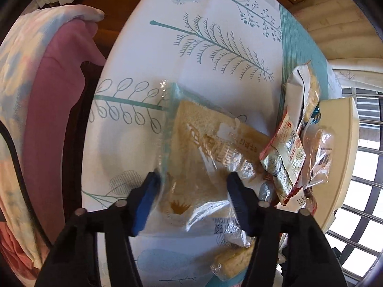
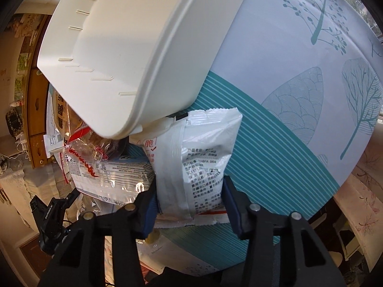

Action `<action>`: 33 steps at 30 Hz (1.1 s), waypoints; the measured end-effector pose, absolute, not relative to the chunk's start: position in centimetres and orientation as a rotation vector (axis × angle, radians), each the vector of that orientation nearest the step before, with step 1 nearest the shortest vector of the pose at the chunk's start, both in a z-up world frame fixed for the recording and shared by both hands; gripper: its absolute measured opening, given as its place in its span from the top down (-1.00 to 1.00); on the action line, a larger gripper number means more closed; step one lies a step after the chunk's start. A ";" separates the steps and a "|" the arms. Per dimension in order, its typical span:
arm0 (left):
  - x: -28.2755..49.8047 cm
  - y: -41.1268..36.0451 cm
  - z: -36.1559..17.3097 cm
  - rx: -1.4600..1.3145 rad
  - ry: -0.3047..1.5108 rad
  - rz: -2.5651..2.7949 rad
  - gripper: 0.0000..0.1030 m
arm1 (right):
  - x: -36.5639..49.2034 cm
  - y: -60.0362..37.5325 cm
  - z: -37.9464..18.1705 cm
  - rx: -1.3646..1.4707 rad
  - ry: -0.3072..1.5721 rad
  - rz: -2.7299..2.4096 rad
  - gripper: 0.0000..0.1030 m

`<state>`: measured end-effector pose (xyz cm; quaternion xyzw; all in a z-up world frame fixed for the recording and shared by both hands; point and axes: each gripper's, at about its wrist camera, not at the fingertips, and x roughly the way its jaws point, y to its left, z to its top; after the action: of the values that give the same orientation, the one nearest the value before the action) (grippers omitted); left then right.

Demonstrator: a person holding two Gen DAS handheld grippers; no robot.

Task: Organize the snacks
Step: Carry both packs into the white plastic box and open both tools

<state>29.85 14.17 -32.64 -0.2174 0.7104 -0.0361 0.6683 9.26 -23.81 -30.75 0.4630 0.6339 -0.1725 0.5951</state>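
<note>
- Table: covered by a white cloth printed with teal leaves and branches, with a teal striped band along one side; every snack is carried on it.
- Cream plastic bin: seen tilted in the right wrist view, its rim set against the top of the white packet; from the left wrist view the same bin is seen at the far right, just beyond the heap of snacks.
- Pink and floral fabric: draped beside the table's left edge.
- Bread in clear wrap: pale brown slice, glossy crinkled film, lying flat on the cloth; straddled by the left gripper, whose blue pads are spread wide at either edge of the wrap, with firm contact not confirmed.
- White snack packet: black printed text, crimped top seam, lying on the striped band; clamped at its lower end by the right gripper.
- Red-and-white sachet: piled with other clear-wrapped snacks between bread and bin.
</note>
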 end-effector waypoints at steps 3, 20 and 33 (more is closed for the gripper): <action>29.0 14.1 -32.0 -0.502 1.587 -0.090 0.30 | 8.5 -23.9 -30.2 1.062 1.460 -0.398 0.07; 24.0 17.3 -26.2 -0.514 1.465 -0.191 0.74 | 6.2 -20.2 -24.5 0.968 1.306 -0.357 0.07; 19.7 20.4 -19.8 -0.503 1.281 -0.303 0.75 | 4.2 -14.1 -20.8 0.777 1.207 -0.264 0.07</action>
<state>19.75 20.43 -19.78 -0.2314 0.5887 -0.1392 0.7619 4.24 -14.13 -20.76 0.3550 0.5512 -0.1205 0.7454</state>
